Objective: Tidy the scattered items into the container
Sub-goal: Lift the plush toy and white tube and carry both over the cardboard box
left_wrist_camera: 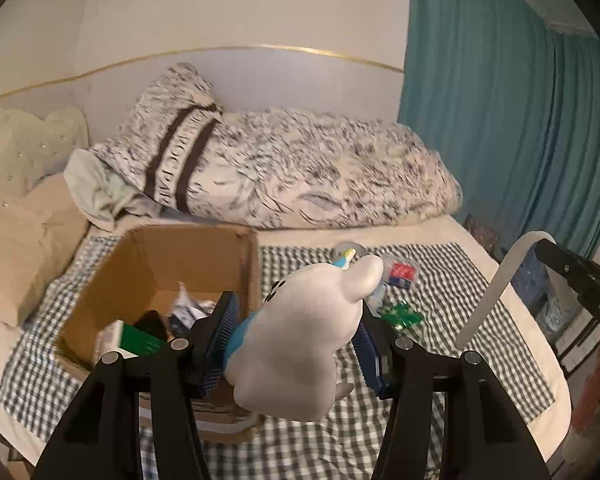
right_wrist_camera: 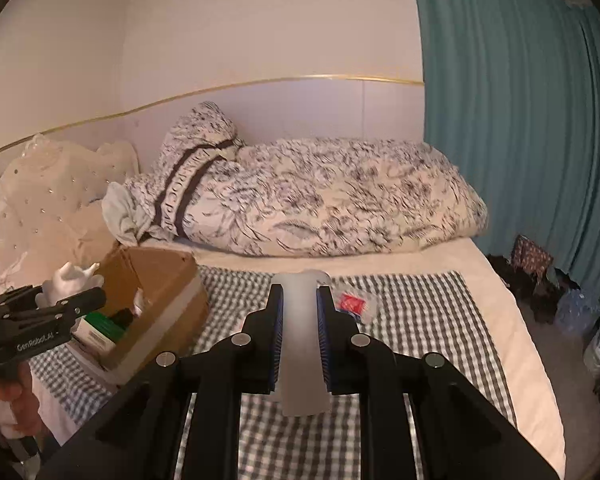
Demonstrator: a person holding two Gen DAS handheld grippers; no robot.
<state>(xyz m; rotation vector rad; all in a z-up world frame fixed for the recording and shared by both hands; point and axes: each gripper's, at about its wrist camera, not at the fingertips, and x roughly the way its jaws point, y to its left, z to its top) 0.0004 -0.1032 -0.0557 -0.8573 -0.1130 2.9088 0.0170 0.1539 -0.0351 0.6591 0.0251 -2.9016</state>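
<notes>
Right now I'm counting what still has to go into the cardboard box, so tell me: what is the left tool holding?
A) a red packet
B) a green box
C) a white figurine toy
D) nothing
C: in the left wrist view the left tool is closed on a white figurine toy, while the red packet lies on the checkered blanket and a green box sits inside the cardboard box.

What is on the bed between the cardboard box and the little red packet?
In the right wrist view, only bare checkered blanket lies between the cardboard box and the red packet; the right gripper's white strip crosses in front.
</notes>
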